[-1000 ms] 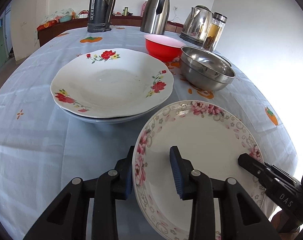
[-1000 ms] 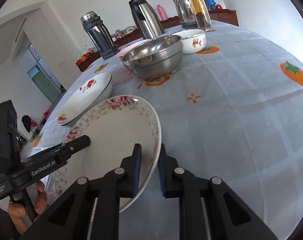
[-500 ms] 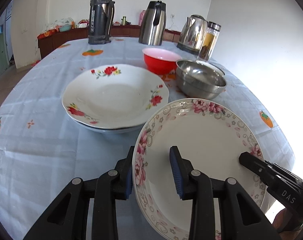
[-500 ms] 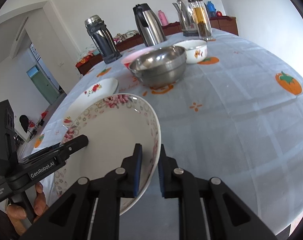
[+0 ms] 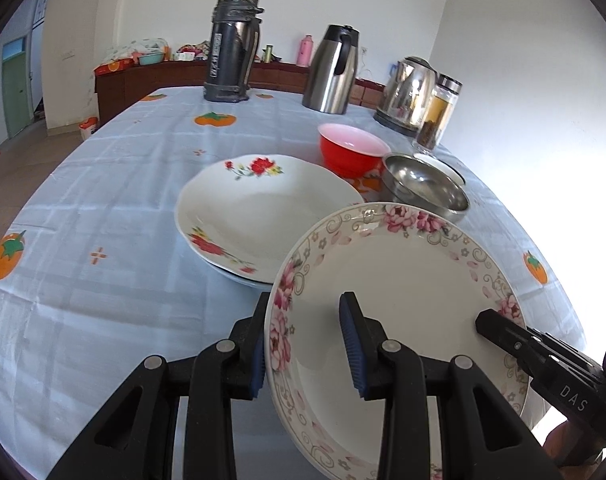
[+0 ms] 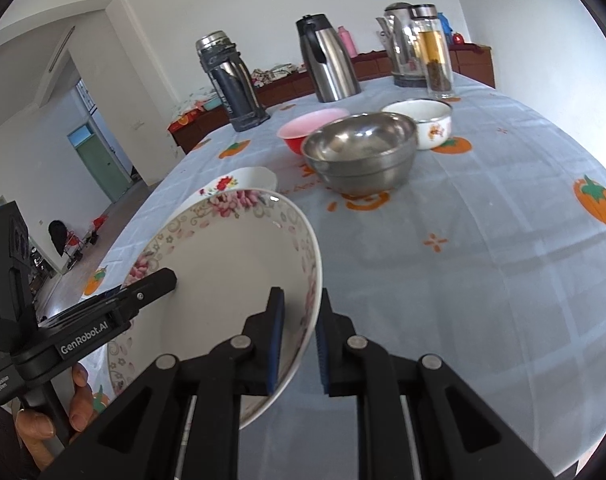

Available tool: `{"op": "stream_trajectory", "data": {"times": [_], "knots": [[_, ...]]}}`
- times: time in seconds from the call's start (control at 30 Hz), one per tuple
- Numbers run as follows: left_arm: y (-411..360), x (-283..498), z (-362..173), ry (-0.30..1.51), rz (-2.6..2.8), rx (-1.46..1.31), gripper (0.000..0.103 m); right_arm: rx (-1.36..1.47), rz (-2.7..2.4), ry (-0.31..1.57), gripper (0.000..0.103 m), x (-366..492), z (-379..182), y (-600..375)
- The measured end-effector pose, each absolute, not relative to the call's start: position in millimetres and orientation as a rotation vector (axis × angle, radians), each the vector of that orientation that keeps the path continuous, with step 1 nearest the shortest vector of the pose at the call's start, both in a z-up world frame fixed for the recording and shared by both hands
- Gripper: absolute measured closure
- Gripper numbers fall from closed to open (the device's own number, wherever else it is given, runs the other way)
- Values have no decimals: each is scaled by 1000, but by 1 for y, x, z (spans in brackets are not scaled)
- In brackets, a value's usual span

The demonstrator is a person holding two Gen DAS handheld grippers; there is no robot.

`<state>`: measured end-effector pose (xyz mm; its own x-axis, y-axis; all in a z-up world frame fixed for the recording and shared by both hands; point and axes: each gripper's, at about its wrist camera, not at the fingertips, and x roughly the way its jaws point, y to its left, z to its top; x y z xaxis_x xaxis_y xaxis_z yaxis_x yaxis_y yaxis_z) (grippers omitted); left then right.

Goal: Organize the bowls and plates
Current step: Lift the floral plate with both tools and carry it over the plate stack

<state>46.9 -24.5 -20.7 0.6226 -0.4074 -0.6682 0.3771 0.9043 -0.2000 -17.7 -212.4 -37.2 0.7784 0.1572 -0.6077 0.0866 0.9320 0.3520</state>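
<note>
A pink-flowered plate (image 5: pixel 403 280) hangs above the table, tilted, and both grippers hold it. My left gripper (image 5: pixel 305 340) is shut on its left rim, one pad under the rim and one on the inner face. Opposite it, my right gripper (image 6: pixel 299 336) is shut on the right rim of the pink-flowered plate (image 6: pixel 231 264). Just beyond lies a stack of red-flowered plates (image 5: pixel 263 208). Further right stand a red bowl (image 5: pixel 351 152), a steel bowl (image 5: pixel 423 192) and a white enamel bowl (image 6: pixel 423 120).
A dark thermos flask (image 5: pixel 231 44), a steel jug (image 5: pixel 333 68), a kettle (image 5: pixel 409 92) and a glass jar (image 5: pixel 439 112) line the far end of the table. The blue-grey tablecloth (image 5: pixel 103 200) has orange fruit prints. A person's hand (image 6: pixel 51 412) grips the left tool's handle.
Both grippers have risen with the pink-flowered plate still clamped between them. The stacked plates and bowls now sit lower and farther off in both views.
</note>
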Motion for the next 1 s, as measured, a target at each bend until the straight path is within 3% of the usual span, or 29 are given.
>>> {"op": "stream_trajectory", "data": {"times": [1.0], "knots": [[8, 120, -5, 737, -323, -68, 67, 349, 108, 655, 88, 63, -20, -180]]}}
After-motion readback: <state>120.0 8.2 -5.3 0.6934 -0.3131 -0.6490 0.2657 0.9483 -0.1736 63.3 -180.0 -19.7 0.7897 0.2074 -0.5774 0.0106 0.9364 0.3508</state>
